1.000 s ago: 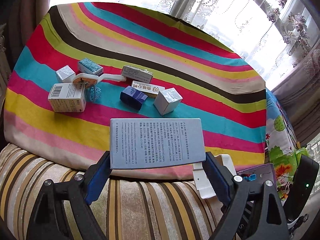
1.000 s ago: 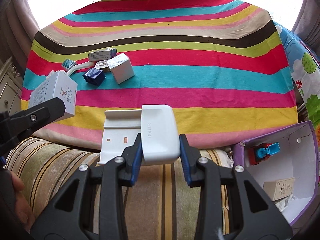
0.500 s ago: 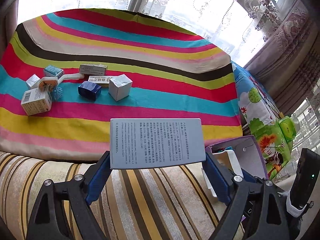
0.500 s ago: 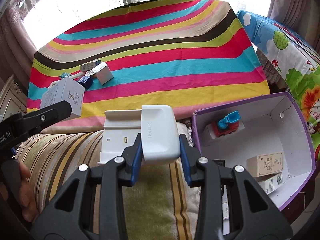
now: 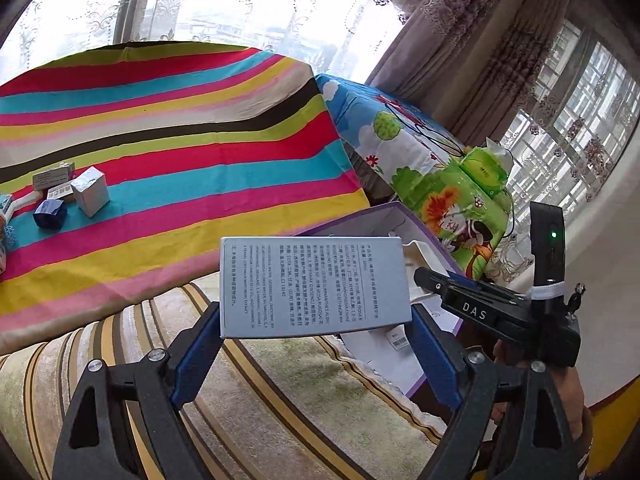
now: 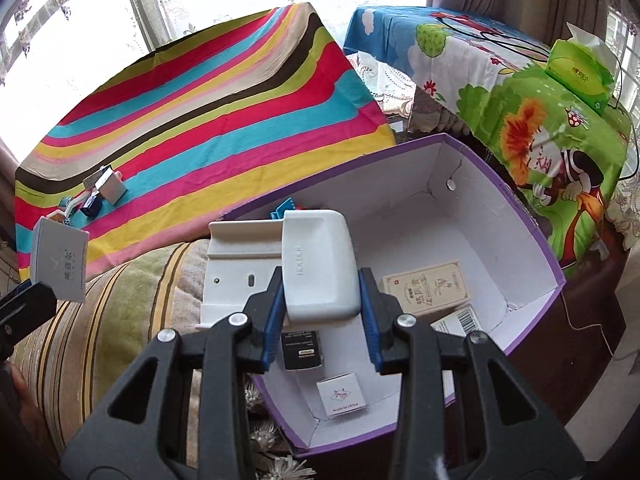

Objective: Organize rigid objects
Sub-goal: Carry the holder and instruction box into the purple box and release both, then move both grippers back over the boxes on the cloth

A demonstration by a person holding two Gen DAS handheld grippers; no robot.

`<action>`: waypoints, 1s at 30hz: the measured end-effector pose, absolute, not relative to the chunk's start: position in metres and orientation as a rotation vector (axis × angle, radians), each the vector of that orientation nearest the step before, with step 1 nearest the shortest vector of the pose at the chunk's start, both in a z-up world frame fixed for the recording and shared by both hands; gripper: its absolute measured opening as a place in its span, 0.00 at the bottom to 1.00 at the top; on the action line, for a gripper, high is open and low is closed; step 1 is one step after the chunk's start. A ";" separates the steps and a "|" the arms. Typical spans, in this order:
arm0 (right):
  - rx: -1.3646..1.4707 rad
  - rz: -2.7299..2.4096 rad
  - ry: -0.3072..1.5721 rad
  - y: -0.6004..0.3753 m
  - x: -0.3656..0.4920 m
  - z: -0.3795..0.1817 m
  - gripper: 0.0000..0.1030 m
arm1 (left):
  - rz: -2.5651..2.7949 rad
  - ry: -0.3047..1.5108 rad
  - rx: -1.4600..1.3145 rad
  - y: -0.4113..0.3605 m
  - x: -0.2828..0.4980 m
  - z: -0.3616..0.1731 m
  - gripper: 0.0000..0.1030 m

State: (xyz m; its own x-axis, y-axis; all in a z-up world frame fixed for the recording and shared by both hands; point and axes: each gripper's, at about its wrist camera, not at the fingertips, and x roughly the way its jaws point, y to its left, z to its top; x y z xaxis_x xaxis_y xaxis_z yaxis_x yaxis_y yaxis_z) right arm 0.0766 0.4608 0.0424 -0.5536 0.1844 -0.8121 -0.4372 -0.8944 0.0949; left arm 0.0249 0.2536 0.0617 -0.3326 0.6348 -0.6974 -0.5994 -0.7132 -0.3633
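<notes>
I am holding my left gripper above the striped cushion, and it is pinching a grey-blue box by its two short ends, printed side up. The box is hanging level in the air, with its far right corner overlapping the near rim of the purple bin in this view. In the right wrist view the same box is showing at the far left, over the edge of the striped cloth.

My right gripper is clamping a white holder between its blue pads. The holder's flat back plate is sticking out to the left over the cushion, while its rounded body is sitting over the near-left corner of the bin. From the left wrist view my right gripper is poking in over the bin from the right.

Inside the bin are lying a black box, a small white box, a tan box and a barcoded box just beside the tan one. A blue toy is peeking out behind the holder.

On the cloth a silver cube, a dark blue box and some flat boxes are sitting close together, well apart from the bin.
</notes>
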 end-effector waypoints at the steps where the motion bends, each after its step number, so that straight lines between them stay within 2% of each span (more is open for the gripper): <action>1: -1.225 2.445 0.418 0.467 0.080 0.043 0.38 | 2.050 -0.039 -1.101 0.259 0.030 0.062 0.89; 6: -1.172 2.393 0.459 0.490 0.090 0.050 0.39 | 1.974 0.027 -1.082 0.274 0.042 0.062 0.97; 10: -1.157 2.394 0.464 0.495 0.094 0.053 0.54 | 1.971 -0.019 -1.124 0.268 0.035 0.058 0.98; 21: -1.160 2.412 0.460 0.493 0.092 0.055 0.54 | 1.962 -0.039 -1.137 0.266 0.033 0.056 0.98; 30: -1.191 2.475 0.443 0.473 0.083 0.058 0.60 | 2.012 -0.126 -1.142 0.247 0.016 0.062 0.98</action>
State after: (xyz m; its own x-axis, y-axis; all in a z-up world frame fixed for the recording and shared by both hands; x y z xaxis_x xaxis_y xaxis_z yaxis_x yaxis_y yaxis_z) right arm 0.0832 0.4731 0.0581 -0.5811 0.1809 -0.7935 -0.4447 -0.8871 0.1235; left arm 0.0159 0.2475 0.0621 -0.2708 0.6827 -0.6786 -0.5928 -0.6737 -0.4413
